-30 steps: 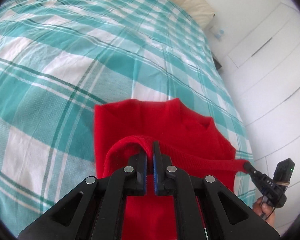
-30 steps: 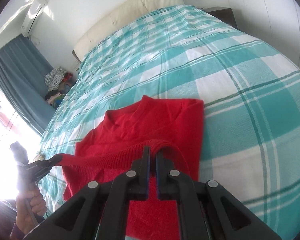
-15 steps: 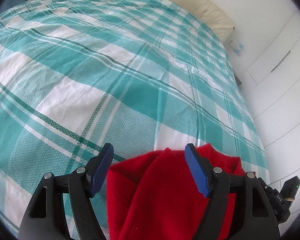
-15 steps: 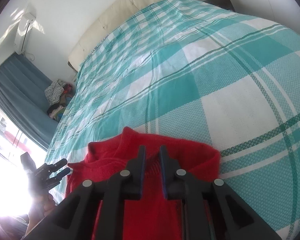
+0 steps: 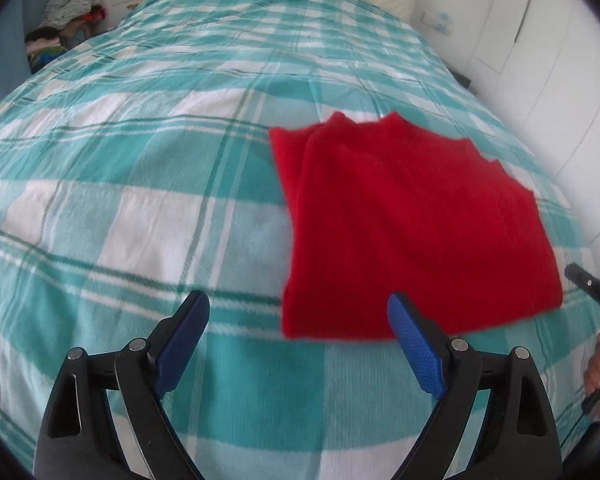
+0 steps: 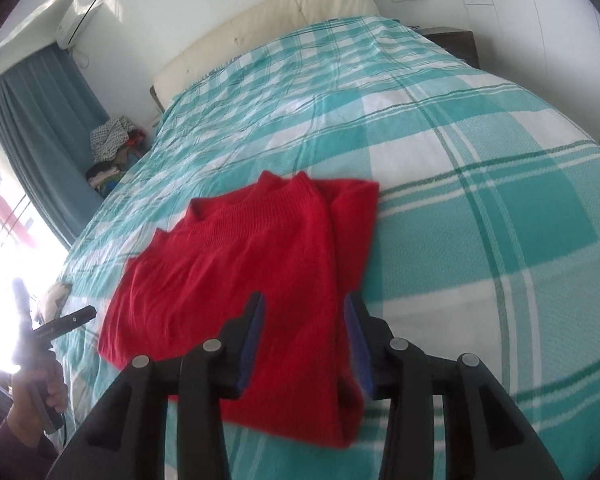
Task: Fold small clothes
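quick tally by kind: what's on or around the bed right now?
Red sweater: 1, folded flat on the bedspread
Checked bedspread: 1
Headboard: 1
Pile of clothes beside the bed: 1
Curtain: 1
Grippers: 2, left gripper and right gripper, both open and empty
Total: 7

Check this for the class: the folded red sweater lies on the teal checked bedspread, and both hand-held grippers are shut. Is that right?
One detail is wrong: both the left hand-held gripper and right hand-held gripper are open, as each wrist view shows. The red sweater does lie folded on the teal checked bedspread.
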